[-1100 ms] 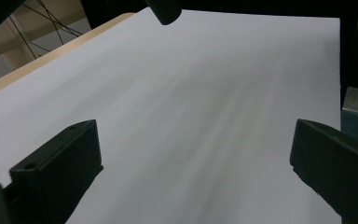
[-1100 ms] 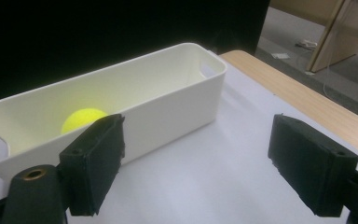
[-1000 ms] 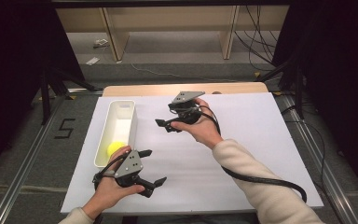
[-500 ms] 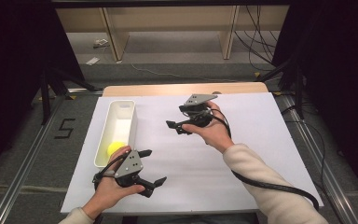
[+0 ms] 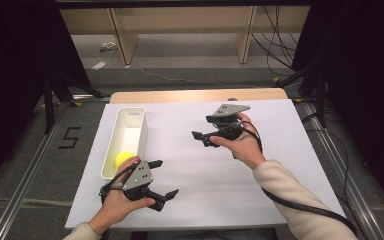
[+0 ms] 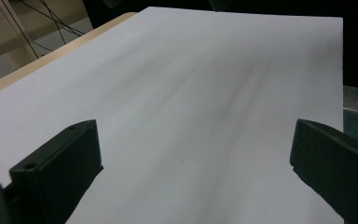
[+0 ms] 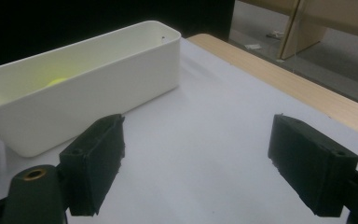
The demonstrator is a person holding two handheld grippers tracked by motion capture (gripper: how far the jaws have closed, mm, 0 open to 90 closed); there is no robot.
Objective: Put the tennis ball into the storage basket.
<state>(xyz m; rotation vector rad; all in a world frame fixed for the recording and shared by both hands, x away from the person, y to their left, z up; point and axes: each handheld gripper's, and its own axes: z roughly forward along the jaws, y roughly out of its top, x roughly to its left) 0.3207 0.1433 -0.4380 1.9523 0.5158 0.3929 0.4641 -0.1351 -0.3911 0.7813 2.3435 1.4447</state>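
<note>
The ball already lies in the near end of the white bin, which stands along the left side of the surface. Neither tool carries anything, so by my reading the placing is done and the step in hand is to draw clear.

The left hand-held gripper hovers low at the near left, just beside the bin's near corner, jaws spread wide over bare white sheet (its own view gives only that sheet between them). The right hand-held gripper is raised over the middle of the surface, also spread and empty, pointing left toward the bin; in the right gripper view the bin lies ahead with a yellow glow inside.

To do this well, lift the left one up and away from the bin wall before swinging it, since a brush against that corner would likely shift the light bin.

Little stands in the way: the sheet is bare, the surface's wooden far edge is well apart, and the right cable trails back along the forearm.
</note>
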